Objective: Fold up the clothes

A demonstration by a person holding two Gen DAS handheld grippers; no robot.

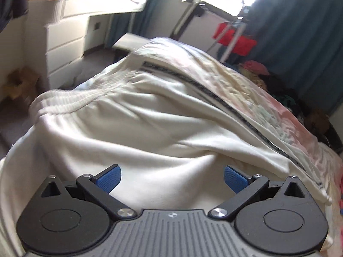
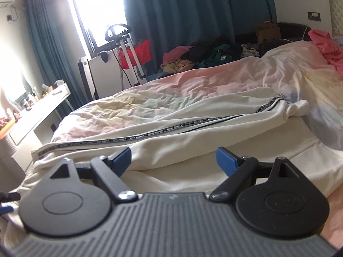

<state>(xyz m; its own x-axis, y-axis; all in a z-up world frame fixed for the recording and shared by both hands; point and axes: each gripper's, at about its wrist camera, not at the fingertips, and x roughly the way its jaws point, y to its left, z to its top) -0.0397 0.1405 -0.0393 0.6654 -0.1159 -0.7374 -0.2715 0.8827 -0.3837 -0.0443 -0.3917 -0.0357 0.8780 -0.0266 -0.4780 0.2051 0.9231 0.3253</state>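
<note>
Bedroom conditions were noted first: teal curtains (image 2: 182, 17) behind a bright window, and a bed (image 2: 193, 85) with a pale, rumpled cover serving as my work surface.

Beginning on the left, my left claw (image 1: 172, 178) stood wide open, blue pads (image 1: 109, 180) well apart and gripping nothing. Directly ahead of it and beneath it lay the cream trousers (image 1: 139, 132), with the gathered waistband (image 1: 85, 100) ahead and to its left and the dark side stripe (image 1: 214, 98) running away to its right.

My right claw (image 2: 173, 160) was likewise open and empty. The same trousers (image 2: 193, 132) stretched ahead of it, the printed stripe (image 2: 150, 135) crossing from its left toward the cuff (image 2: 298, 109) far ahead on its right. A heap of other clothes (image 2: 203, 57) sat well beyond it, and a pink garment (image 2: 325, 47) far to its right.

Risks, in my judgement: the fabric is soft and bunched, so closing either claw could take one layer only, or catch the bed cover along with it, and drag the fold askew. Lifting one side ahead of the other would probably twist the legs.

Limits of inspection: the left view was motion-blurred, so seams and layers were uncertain. I could not tell whether the legs already lay stacked. Both claw bodies hid the cloth nearest me, and the trousers' near edge was cut off.
</note>
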